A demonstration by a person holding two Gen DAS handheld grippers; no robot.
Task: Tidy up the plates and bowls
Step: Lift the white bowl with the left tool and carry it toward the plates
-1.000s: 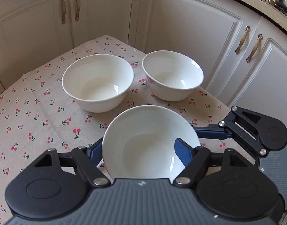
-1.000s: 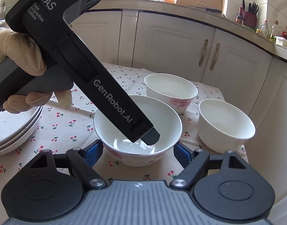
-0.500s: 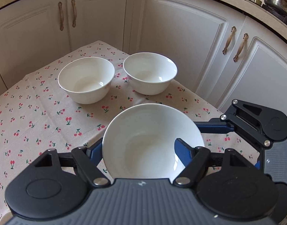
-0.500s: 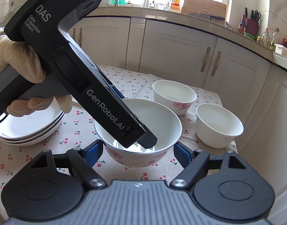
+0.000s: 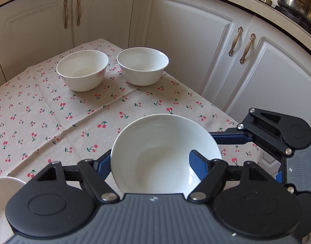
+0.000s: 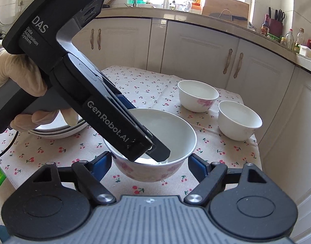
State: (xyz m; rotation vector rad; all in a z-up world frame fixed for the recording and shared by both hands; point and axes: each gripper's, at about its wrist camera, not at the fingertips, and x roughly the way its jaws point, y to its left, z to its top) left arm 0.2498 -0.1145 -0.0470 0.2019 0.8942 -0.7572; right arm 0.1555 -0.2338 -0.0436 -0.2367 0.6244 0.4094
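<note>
only readable stuff is on the left gripper [image 6: 158, 152], seen from the right wrist camera. its black top block says "das" in big letters, with "data acquisition system" in small print right under that. further down toward the bowl [image 6: 155, 156], the long black body reads "genrobot.ai" in pale letters. bottle labels on the counter behind the gripper are too small to read.
</note>
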